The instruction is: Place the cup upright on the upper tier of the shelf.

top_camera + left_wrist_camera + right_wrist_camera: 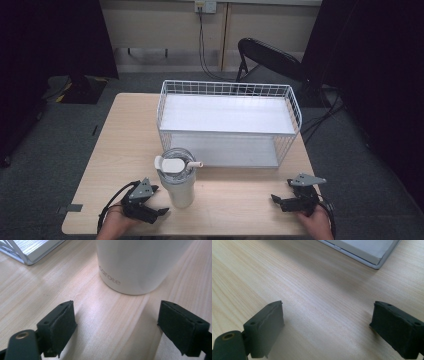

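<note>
I am holding the left gripper (116, 325), jaws spread, just short of the white tumbler (178, 181); the right gripper (327, 327), jaws spread, is hovering well right of it.

You hold two black grippers. Your left gripper (161, 200) and your right gripper (280, 192) each carry a grey three-cornered plate on top. A black cable loops from each one. Each jaw ends in a flat black pad with small round holes.
</note>
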`<state>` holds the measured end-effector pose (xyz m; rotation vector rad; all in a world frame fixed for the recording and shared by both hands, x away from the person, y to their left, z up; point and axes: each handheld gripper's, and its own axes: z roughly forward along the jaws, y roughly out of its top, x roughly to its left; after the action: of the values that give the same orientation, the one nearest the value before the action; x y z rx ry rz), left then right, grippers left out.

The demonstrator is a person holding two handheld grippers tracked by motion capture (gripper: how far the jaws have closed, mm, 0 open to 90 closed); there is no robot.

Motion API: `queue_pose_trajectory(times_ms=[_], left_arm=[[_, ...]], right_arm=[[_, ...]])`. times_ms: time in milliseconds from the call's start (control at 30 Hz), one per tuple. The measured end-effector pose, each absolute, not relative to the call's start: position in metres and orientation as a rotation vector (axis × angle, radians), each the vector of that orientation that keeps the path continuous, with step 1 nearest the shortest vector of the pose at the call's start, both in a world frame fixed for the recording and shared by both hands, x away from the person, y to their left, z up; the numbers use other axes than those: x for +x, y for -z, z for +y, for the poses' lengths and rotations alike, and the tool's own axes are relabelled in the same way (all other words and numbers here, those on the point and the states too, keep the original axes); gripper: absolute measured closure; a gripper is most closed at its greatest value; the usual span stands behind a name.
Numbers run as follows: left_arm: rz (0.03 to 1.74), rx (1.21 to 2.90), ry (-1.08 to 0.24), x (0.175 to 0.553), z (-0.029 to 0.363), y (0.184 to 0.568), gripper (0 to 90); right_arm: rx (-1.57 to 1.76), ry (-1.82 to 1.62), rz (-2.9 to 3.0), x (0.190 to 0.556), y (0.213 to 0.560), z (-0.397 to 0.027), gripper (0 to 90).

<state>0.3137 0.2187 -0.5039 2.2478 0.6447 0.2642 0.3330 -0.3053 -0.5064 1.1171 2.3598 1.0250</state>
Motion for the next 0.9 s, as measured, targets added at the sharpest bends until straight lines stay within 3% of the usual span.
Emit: queue_pose_trajectory(times_ms=[267, 367, 433, 900], left_arm=[[0.660, 2.269, -0.273, 0.318, 0.217, 0.503, 6.0], [0.681, 2.279, -0.271, 0.320, 0.216, 0.500, 9.2], [0.678, 2.270, -0.236, 0.320, 0.218, 0.499, 16.8], [0.637, 2.191, -0.218, 0.315, 0.215, 0.481, 16.2]], right_arm=[[1.117, -1.025, 2.360, 0.333, 0.506, -0.305, 9.9], [1.117, -1.025, 2.360, 0.333, 0.506, -0.305, 9.9], [1.116, -1.026, 2.360, 0.333, 0.506, -0.305, 9.9], [1.117, -1.024, 2.360, 0.333, 0.506, -0.305, 9.9]])
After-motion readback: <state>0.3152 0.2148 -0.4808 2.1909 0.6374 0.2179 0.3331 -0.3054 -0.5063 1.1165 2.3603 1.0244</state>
